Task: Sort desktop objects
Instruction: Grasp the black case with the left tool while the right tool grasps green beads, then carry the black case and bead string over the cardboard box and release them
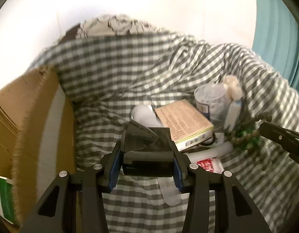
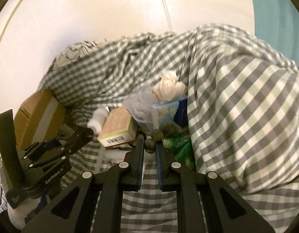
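Observation:
My left gripper (image 1: pixel 147 153) is shut on a black box-shaped object with a smoky clear flap (image 1: pixel 147 151) and holds it over the gingham-lined basket (image 1: pixel 114 69). My right gripper (image 2: pixel 150 141) is shut on a string of dark round beads (image 2: pixel 157 135), low in the basket at its right side. In the left wrist view the beads (image 1: pixel 246 130) trail by the right gripper's finger (image 1: pixel 281 136). The basket holds a tan book-like box (image 1: pixel 184 120), a white bottle (image 1: pixel 143 114), a clear plastic cup (image 1: pixel 211 101) and a green packet (image 2: pixel 180 145).
A cardboard box (image 1: pixel 25 116) stands left of the basket, with a green-and-white carton (image 1: pixel 4 198) below it. A white wall is behind and a teal curtain (image 1: pixel 281 38) at the right. The left gripper's body (image 2: pixel 46 155) shows at the right wrist view's left.

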{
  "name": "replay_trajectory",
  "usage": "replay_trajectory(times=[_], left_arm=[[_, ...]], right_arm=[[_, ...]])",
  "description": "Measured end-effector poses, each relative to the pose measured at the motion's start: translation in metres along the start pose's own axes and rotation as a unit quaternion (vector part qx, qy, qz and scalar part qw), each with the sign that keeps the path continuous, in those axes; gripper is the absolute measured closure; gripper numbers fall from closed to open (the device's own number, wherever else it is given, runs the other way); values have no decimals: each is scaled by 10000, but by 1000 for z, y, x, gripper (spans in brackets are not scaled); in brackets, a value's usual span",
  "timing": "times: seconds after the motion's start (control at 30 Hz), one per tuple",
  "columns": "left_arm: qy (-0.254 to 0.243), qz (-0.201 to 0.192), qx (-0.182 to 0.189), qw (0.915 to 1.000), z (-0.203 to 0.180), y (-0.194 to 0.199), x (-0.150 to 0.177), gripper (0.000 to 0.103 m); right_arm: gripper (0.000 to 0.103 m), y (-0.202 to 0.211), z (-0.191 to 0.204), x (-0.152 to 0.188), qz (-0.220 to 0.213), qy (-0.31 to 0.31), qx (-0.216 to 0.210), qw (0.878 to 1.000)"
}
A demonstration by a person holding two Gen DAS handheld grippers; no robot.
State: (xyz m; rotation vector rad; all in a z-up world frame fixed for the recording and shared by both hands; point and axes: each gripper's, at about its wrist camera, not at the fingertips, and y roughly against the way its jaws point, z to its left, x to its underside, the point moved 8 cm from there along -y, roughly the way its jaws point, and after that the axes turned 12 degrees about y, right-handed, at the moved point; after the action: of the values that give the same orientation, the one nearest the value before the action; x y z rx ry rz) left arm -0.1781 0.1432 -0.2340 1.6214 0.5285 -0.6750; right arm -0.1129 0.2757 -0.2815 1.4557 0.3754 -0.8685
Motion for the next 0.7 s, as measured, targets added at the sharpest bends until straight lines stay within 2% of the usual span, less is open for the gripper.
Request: replay_trajectory(times=[0.03, 0.37, 0.7], left_arm=[[-6, -30, 1, 10000, -3, -1, -3, 57], [40, -465, 95, 9989, -4, 80, -16, 57], [111, -1001, 201, 9947, 7, 155, -33, 57]], right_arm=[[92, 5, 2, -1, -62, 14, -7, 10000], [92, 68, 33, -20, -719, 156, -98, 9972], [92, 150, 86, -54, -1503, 585, -201, 9867]])
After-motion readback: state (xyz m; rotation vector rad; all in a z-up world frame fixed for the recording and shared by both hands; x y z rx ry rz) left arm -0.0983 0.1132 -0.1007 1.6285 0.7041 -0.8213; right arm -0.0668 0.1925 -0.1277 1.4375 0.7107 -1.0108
